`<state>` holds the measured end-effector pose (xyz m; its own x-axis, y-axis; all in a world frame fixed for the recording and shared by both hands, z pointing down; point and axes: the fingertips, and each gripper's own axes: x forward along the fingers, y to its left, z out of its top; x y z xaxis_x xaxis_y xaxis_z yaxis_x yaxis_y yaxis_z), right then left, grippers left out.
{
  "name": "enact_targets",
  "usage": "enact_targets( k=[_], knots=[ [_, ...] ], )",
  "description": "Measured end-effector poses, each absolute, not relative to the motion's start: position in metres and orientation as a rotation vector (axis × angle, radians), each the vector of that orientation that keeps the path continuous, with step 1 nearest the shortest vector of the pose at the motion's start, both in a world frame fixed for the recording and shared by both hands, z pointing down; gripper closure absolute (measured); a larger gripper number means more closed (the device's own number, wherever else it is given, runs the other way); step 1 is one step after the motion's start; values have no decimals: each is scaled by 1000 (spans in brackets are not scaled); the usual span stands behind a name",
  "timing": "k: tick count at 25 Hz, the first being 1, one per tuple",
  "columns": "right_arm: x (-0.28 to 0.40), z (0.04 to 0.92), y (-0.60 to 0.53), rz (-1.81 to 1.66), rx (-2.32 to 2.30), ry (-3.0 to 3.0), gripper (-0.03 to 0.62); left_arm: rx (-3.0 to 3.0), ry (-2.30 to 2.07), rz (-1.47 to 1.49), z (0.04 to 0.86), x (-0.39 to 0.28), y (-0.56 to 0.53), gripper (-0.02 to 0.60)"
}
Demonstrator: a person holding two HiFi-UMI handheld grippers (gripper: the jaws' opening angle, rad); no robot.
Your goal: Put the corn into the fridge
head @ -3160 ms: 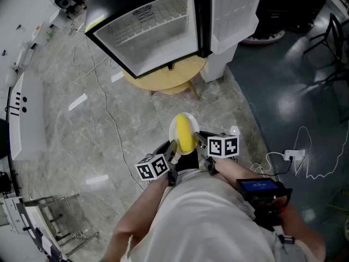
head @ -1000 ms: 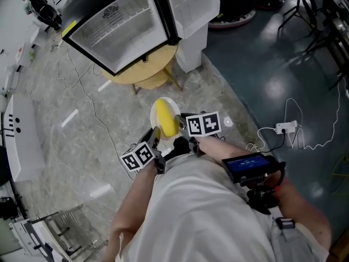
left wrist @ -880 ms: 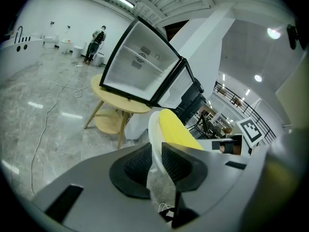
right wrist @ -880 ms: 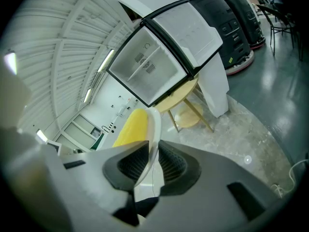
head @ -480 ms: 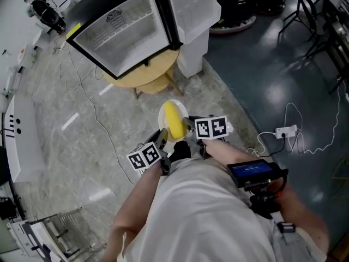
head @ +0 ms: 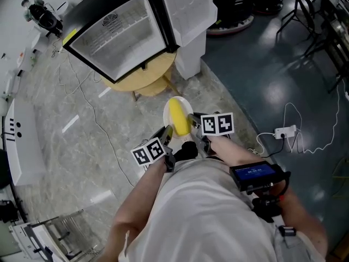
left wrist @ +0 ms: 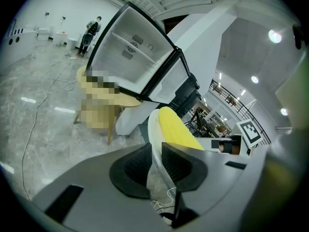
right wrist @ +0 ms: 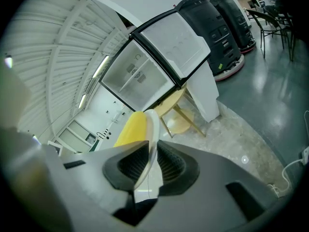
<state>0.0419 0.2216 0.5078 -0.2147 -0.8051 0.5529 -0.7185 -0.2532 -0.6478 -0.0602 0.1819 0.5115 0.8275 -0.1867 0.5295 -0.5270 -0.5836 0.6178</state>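
A yellow corn cob lies on a small white plate held in the air in front of the person. My left gripper is shut on the plate's left rim and my right gripper on its right rim. In the left gripper view the plate stands edge-on between the pads of my left gripper, with the corn behind it. The right gripper view shows my right gripper clamping the plate beside the corn. Ahead, the small fridge stands with its door open.
The fridge rests on a round wooden table, next to a white column. A power strip with white cable lies on the floor at right. Black chairs stand at far right; a metal rack is at lower left.
Both grippers have carried the plate with the corn a little forward, towards the fridge. The grip on the plate is unchanged.
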Motion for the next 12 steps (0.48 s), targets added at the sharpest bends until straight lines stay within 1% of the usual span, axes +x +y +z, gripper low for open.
enact_targets(
  k=[8,12],
  knots=[
    [64,509,214,-1495,-1916,1824,541,2176,-498,552,510,-37,171,511],
    [72,509,192,-1492,-1909,1836,542,2180,-498,547,507,-29,151,511]
  ],
)
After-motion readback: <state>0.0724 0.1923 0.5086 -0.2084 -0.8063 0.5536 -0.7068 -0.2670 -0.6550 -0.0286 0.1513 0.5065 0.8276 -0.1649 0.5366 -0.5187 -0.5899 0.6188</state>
